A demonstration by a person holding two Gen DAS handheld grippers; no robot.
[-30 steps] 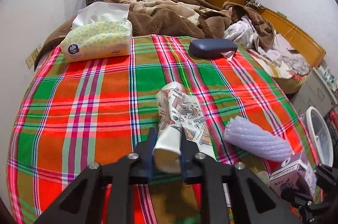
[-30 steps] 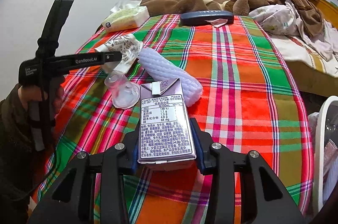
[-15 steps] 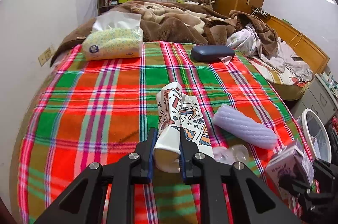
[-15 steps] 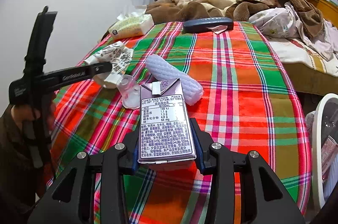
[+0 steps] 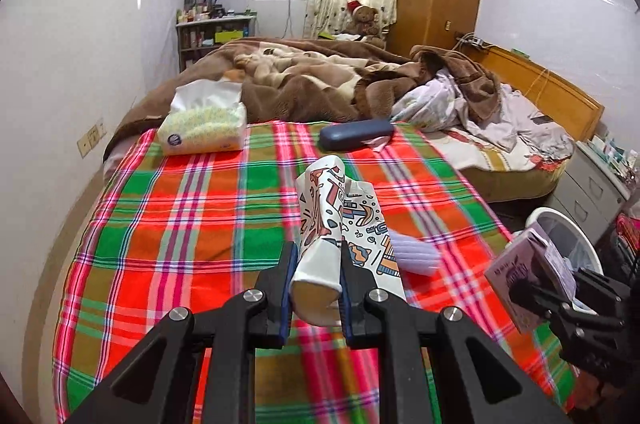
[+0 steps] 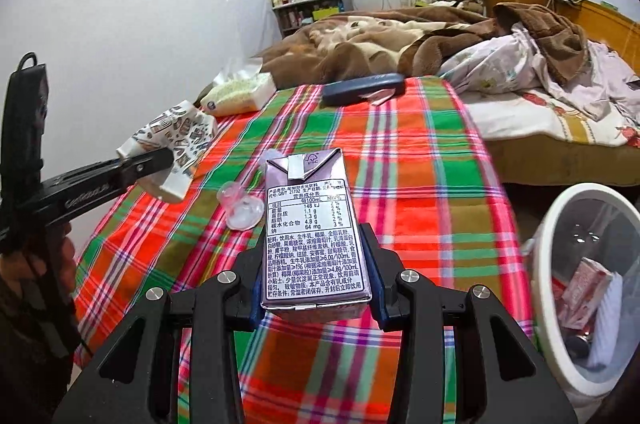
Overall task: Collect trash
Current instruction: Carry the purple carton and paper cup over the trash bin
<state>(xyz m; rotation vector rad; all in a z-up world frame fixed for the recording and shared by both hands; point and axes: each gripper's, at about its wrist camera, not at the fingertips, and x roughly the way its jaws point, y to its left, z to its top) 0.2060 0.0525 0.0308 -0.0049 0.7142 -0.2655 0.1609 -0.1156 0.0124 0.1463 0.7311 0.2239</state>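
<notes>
Plaid bedspread (image 5: pixel 192 208) fills the view; above it the left gripper (image 5: pixel 316 288) pinches a crumpled paper cup (image 5: pixel 324 224), while the right gripper (image 6: pixel 316 272) clamps a purple drink carton (image 6: pixel 312 228) beside the white bin (image 6: pixel 560 224).

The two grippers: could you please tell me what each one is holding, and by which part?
The left gripper pinches a crushed patterned paper cup near its base end. The right gripper clamps a purple drink carton across its lower side walls.
</notes>
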